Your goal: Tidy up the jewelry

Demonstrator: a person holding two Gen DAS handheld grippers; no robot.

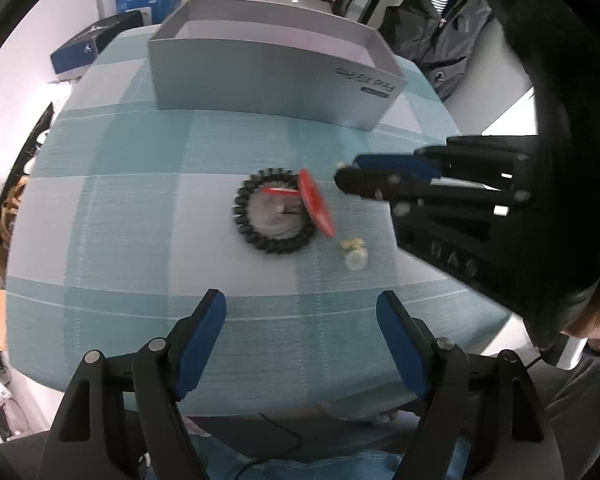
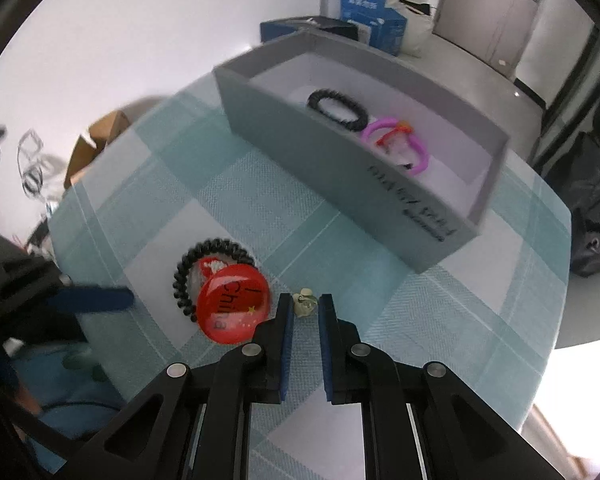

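The right wrist view looks into the grey box [image 2: 340, 184] and shows a black coil band [image 2: 337, 109] and a purple ring [image 2: 400, 148] lying inside; the left wrist view shows only the box's outer wall [image 1: 268, 80], not its contents. The left view alone shows a second pale charm [image 1: 355, 254] on the cloth, just near of the red badge [image 1: 317, 203].

On the counter [image 2: 440, 320], with its teal checked cloth, a black coil bracelet [image 2: 204, 276] lies toward the middle, and the red badge rests on its right side, tilted up as the left view has it. The box stands at the far edge, well apart from the bracelet, with bare cloth between. To the right of the badge the cloth runs clear to the rounded counter edge; the near edge is close under the left claw [image 1: 302, 344].

The left claw hangs wide open over the near cloth, holding and touching nothing. The right claw [image 2: 304, 312] is nearly closed, its blue pads [image 2: 287, 332] narrow around a small pale charm [image 2: 305, 303] at the tips, just right of the badge; whether the pads press on it I cannot tell.
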